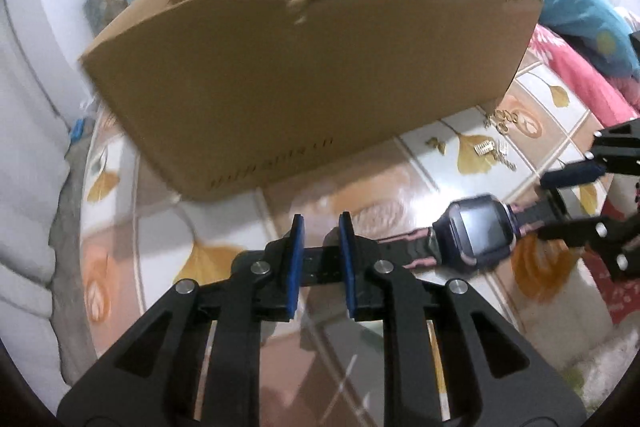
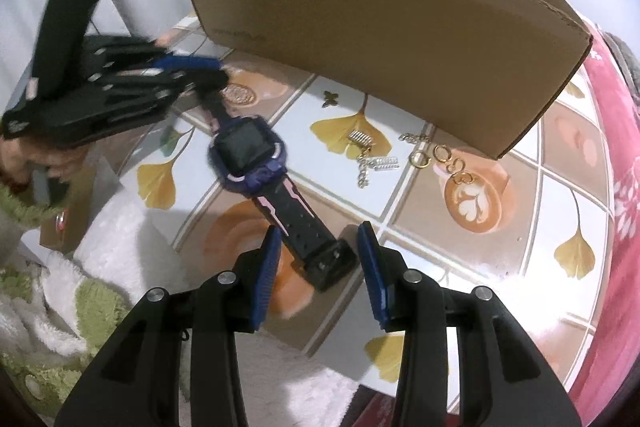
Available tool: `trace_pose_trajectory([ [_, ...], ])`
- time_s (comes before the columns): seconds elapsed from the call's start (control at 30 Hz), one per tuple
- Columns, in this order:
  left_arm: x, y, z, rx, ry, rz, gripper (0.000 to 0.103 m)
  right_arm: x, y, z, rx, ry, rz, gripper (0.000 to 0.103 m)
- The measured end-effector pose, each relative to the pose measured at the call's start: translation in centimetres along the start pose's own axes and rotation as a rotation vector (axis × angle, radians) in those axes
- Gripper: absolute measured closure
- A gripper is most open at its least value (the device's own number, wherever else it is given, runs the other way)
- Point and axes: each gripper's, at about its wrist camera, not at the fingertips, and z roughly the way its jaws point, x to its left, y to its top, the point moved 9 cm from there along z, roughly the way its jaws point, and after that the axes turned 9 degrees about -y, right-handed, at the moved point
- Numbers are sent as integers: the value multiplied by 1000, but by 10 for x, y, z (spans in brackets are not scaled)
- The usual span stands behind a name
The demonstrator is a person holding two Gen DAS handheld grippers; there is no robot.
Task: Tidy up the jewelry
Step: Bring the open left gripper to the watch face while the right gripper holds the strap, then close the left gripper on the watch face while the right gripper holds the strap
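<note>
A dark blue smartwatch [image 2: 248, 151] with a black-and-pink strap lies flat on the patterned tabletop [image 2: 520, 207]. My right gripper [image 2: 320, 231] stands open astride the strap's buckle end [image 2: 332, 263], and its pads are not pressing on it. My left gripper [image 1: 321, 223] hovers over the other strap end [image 1: 318, 263] with its jaws a narrow gap apart and nothing clamped. The watch [image 1: 476, 227] and the right gripper [image 1: 542, 207] also show in the left wrist view. Gold rings [image 2: 444, 155], silver clips [image 2: 360, 139] and a chain [image 2: 362, 171] lie loose by the cardboard box [image 2: 400, 39].
The open cardboard box [image 1: 304, 75], torn along its rim, stands right behind the watch. A small gold butterfly [image 2: 330, 98] lies near it. A pink cloth [image 2: 616, 147] borders the table on the right. A fluffy white-and-green sleeve [image 2: 60, 307] is at the left.
</note>
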Motion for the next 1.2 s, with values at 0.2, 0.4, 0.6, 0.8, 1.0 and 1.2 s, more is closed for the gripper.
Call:
trace_pose_trajectory([
  [0.2,2,-20,-19,19,-15,-54,86,-5,7,-1,-9,4,-18,62],
  [0.4,-7,-31,-42,-14,-133,-13,78,-5,2,-4,-14,66,-26,61],
  [0.6,-39,-15,-47,-47,-234,275,48,14,8,-22,-47,156,-134,52],
  [0.8,-47,-7,-28,23,-327,419,48,25,14,-12,-15,164,-253,52],
  [1.0,-53,-12,-17,79,-382,508,48,35,7,-6,14,140,-379,57],
  [1.2,-59,-17,-18,156,-453,483,63,24,5,-12,44,134,-441,80],
])
